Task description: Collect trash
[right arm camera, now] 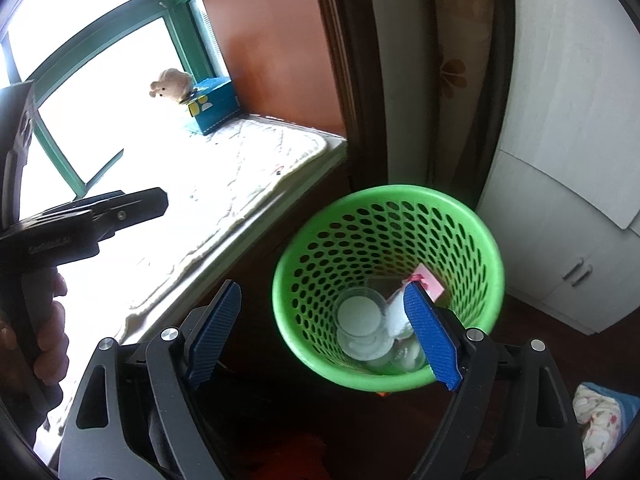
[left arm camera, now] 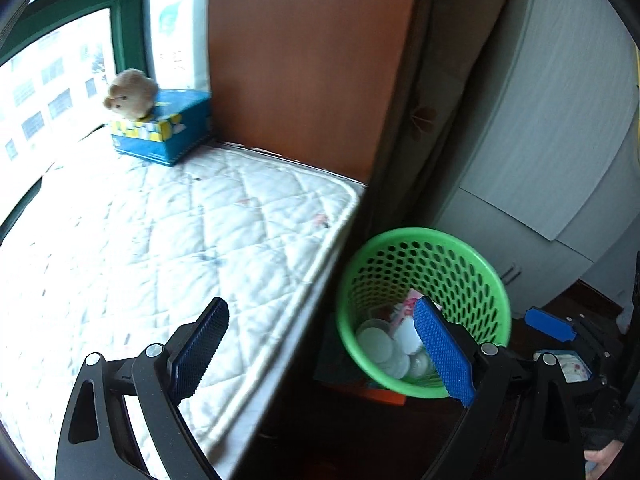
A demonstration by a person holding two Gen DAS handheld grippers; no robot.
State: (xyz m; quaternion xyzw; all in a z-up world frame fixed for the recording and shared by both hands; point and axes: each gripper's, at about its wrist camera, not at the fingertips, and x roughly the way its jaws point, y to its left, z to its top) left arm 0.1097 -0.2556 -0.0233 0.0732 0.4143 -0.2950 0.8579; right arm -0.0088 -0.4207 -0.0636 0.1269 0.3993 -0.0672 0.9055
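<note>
A green perforated wastebasket (right arm camera: 387, 284) stood on the dark floor, just beside the edge of a bed with a white quilted mattress (left arm camera: 168, 240). Inside the basket lay the collected trash: clear plastic cups (right arm camera: 360, 320) stacked at the bottom and a pink-and-white wrapper (right arm camera: 428, 284) leaning against the inner wall.

The right claw (right arm camera: 324, 332) hovered above the basket's near rim, its blue-padded jaws spread wide with nothing between them, released. The left claw (left arm camera: 324, 354) was likewise spread and empty, hanging over the mattress edge with one finger lined up in front of the basket. In the right wrist view, a person's hand (right arm camera: 50, 344) gripped the handle of the left tool at the far left of the picture.

At the head of the mattress, near a bright window, a blue tissue box (left arm camera: 164, 128) sat with a small plush toy (left arm camera: 132, 94) resting on it. These looked like belongings rather than litter.

Judging from this, the task seemed well along: several pieces were already in the basket, and both claws carried nothing. The visible mattress surface showed no obvious loose trash, though the overexposed part near the window was hard to read, so whether anything remained there I could not tell.
</note>
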